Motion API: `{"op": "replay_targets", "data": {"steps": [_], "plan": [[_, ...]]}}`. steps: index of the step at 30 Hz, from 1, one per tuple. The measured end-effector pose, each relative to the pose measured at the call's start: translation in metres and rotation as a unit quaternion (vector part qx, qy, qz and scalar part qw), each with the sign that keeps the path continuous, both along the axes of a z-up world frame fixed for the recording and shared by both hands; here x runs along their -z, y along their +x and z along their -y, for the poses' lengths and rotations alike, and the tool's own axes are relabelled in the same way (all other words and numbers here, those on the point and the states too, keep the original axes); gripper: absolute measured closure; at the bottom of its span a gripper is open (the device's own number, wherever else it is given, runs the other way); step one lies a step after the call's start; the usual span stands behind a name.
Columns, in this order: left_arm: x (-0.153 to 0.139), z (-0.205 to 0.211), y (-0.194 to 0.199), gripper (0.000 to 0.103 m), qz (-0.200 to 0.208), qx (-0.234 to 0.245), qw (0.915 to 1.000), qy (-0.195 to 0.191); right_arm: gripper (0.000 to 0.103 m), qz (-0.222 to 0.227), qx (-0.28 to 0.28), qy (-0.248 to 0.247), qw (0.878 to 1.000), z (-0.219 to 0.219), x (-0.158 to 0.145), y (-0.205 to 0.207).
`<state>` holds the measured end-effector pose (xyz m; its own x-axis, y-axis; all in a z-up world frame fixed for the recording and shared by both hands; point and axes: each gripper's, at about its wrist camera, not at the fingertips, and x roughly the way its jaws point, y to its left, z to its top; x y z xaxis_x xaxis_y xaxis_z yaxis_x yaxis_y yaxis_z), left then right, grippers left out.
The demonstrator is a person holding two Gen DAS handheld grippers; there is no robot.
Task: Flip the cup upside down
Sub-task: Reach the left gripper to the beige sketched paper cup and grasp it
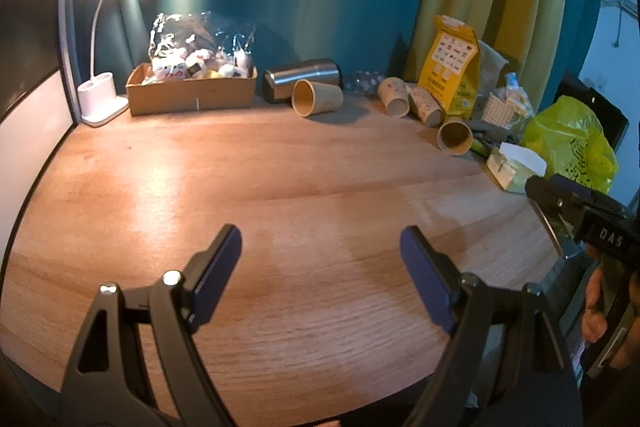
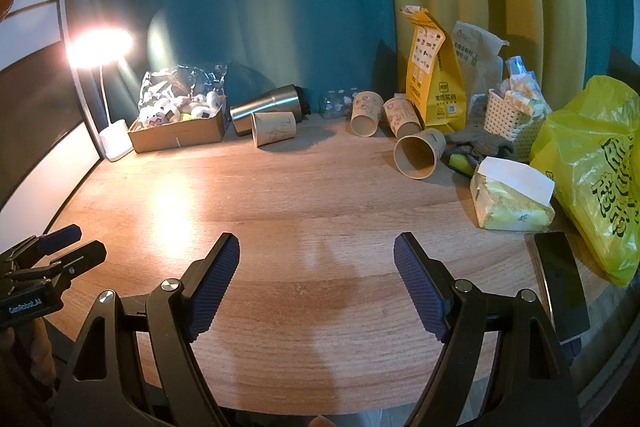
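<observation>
Both jaws wide, nothing held: left gripper (image 1: 320, 251) & right gripper (image 2: 316, 255) hover over the table (image 2: 280, 195). I'd go for the nearest paper cup (image 2: 418, 155), on its side nr the back-right edge.

— What is seen of the left gripper (image 1: 321, 251)?

— Black angular arms with triangular cut-outs, each carrying a flat dark-blue pad (image 1: 219, 269); round silver screw heads are set at the pivots.

— And the right gripper (image 2: 316, 259)?

— The same build is shown: black linkages, silver screws, blue pads (image 2: 214, 281) with a fine ribbed texture. From the left camera its black body is seen side-on, marked with white letters "DAS".

— Any other markings?

— On the left tool's body, viewed from the right camera, white lettering "GenRobot.AI" is printed.

— Is skin visible?

— Bare fingers of the right hand (image 1: 596, 311) are seen wrapped round the handle; no sleeve is shown.
</observation>
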<state>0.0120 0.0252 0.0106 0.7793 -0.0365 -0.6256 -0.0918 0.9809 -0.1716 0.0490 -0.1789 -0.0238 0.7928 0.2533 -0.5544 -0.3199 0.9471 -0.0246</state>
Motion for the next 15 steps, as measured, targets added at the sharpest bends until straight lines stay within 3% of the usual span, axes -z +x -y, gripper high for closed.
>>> {"op": "replay_targets", "data": {"steps": [7, 10, 13, 15], "plan": [[0.016, -0.004, 0.041, 0.02, -0.044, 0.033, 0.9983, 0.021, 0.021, -0.013, 0.002, 0.008, 1.0, 0.003, 0.007, 0.03], [0.024, -0.007, 0.076, 0.02, -0.078, 0.058, 0.9946, 0.038, 0.021, -0.027, 0.008, 0.014, 1.0, 0.005, 0.014, 0.051], [0.029, -0.008, 0.123, 0.02, -0.107, 0.092, 0.9861, 0.088, 0.021, -0.044, 0.015, 0.021, 0.999, 0.008, 0.021, 0.077], [0.032, -0.011, 0.148, 0.02, -0.123, 0.108, 0.9817, 0.099, 0.021, -0.057, 0.02, 0.027, 0.998, 0.01, 0.026, 0.096]]}}
